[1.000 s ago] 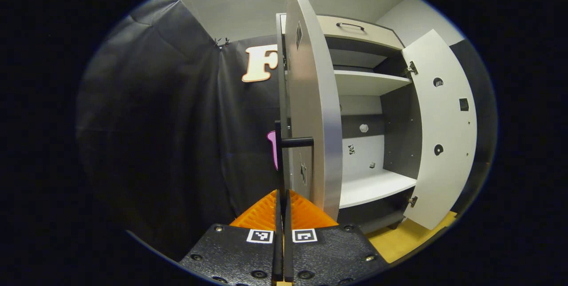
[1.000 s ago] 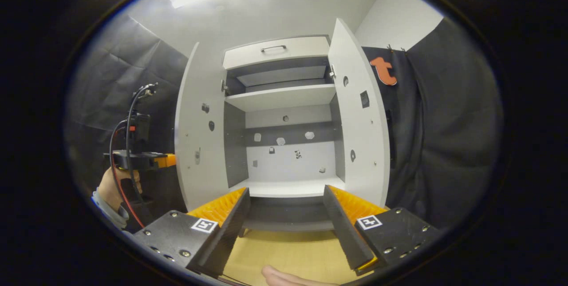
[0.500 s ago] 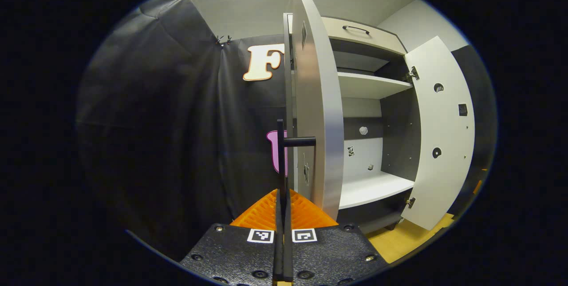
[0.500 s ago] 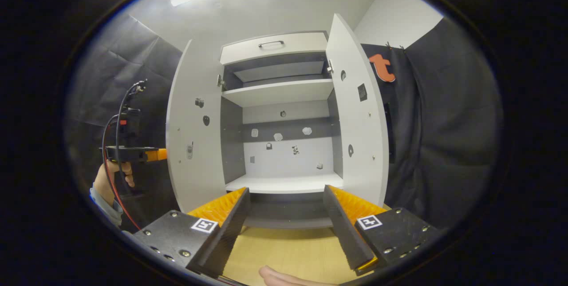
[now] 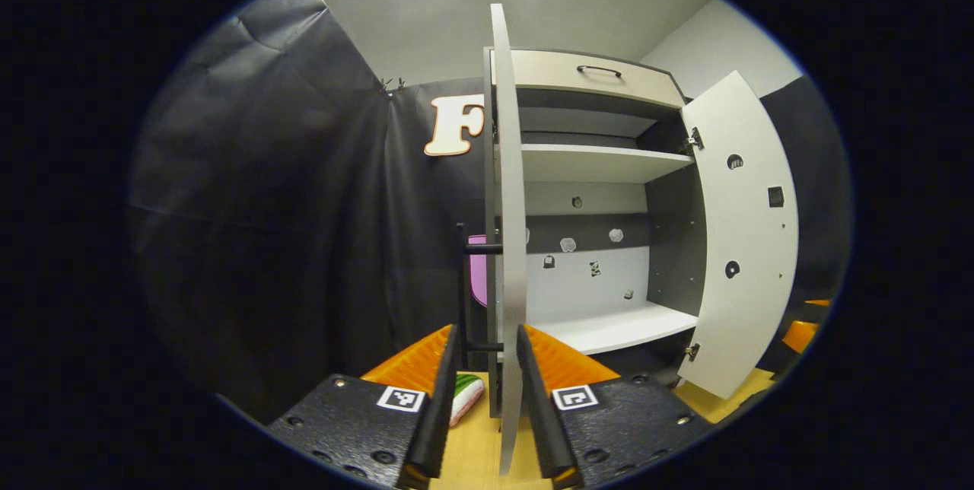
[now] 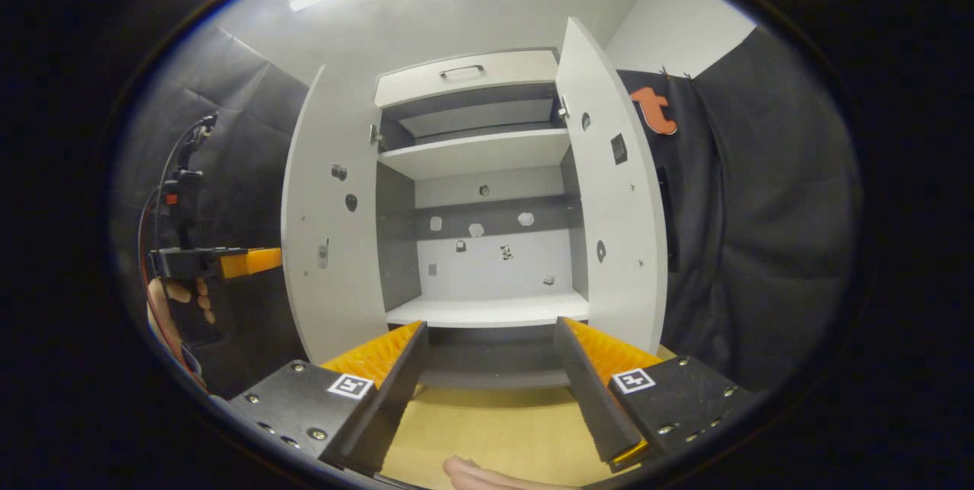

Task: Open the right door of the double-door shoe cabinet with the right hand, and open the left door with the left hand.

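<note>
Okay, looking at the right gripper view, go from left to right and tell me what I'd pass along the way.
Left gripper held by a hand → open left door → cabinet interior with its lower shelf → open right door → black cloth wall.

Left hand-held gripper lets go of the left door's handle

My left hand-held gripper, clamped on the black handle a second ago, now has its fingers spread, the edge of the left door standing between them. I see it farther from the door in the right gripper view, and a red-green object appears on the floor.
</note>
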Available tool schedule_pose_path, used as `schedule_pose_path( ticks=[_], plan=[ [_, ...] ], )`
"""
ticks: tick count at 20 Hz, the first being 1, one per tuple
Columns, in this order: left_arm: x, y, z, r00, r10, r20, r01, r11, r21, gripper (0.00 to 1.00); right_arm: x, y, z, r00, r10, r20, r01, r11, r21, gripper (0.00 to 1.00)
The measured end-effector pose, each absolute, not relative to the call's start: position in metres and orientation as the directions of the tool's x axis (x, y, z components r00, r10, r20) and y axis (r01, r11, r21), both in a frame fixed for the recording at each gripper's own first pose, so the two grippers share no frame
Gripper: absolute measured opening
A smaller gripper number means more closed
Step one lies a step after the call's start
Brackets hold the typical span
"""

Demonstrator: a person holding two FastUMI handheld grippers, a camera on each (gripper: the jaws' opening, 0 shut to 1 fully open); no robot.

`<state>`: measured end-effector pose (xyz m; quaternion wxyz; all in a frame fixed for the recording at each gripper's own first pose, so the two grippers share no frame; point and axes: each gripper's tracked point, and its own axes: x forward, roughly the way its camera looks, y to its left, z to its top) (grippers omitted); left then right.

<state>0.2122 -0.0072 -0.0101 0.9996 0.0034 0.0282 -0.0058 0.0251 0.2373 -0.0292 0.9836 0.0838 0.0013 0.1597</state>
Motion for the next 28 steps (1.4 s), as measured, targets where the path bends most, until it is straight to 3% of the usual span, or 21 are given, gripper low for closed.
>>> schedule_pose_path(
  ticks=[1,2,3,5,6,14,15,19,23,28],
  plan=[
    [0.21,-0.005,-0.011,0.998,0.003,-0.064,-0.002,1.0,0.017,0.53,0.025,0.236,-0.029,0.95,0.311,0.025,-0.31,0.936,0.168,0.94],
    [0.208,-0.003,-0.012,0.997,0.011,-0.072,-0.008,0.999,0.033,0.68,0.025,0.234,-0.029,0.952,0.305,0.025,-0.305,0.937,0.171,0.98],
    [0.205,-0.002,-0.013,0.997,0.014,-0.079,-0.011,0.999,0.047,0.75,0.025,0.233,-0.029,0.953,0.302,0.027,-0.302,0.937,0.173,0.94],
    [0.2,-0.005,-0.018,0.994,0.014,-0.112,-0.01,0.999,0.036,1.0,0.025,0.229,-0.028,0.955,0.295,0.03,-0.295,0.939,0.177,0.98],
    [0.196,-0.008,-0.022,0.991,0.009,-0.13,-0.006,1.0,0.026,0.96,0.024,0.228,-0.028,0.956,0.293,0.031,-0.294,0.939,0.176,0.94],
    [0.195,-0.024,-0.021,0.996,-0.014,-0.089,0.016,1.0,0.021,0.98,0.02,0.215,-0.033,0.957,0.288,0.034,-0.29,0.944,0.157,0.93],
    [0.193,-0.028,-0.021,0.995,-0.032,-0.091,0.034,0.999,0.021,0.97,0.019,0.216,-0.034,0.955,0.295,0.034,-0.297,0.943,0.152,0.98],
    [0.193,-0.04,-0.021,0.995,-0.07,-0.065,0.07,0.998,0.002,0.98,0.014,0.205,-0.03,0.963,0.264,0.059,-0.269,0.955,0.126,0.98],
    [0.185,-0.058,-0.028,0.991,-0.112,-0.078,0.107,0.992,-0.066,0.98,-0.001,0.211,-0.032,0.948,0.314,0.057,-0.318,0.924,0.211,0.98],
    [0.179,-0.057,-0.03,0.989,-0.12,-0.086,0.118,0.993,-0.028,0.97,-0.012,0.194,-0.021,0.951,0.3,0.077,-0.309,0.91,0.276,0.98]
  ],
)
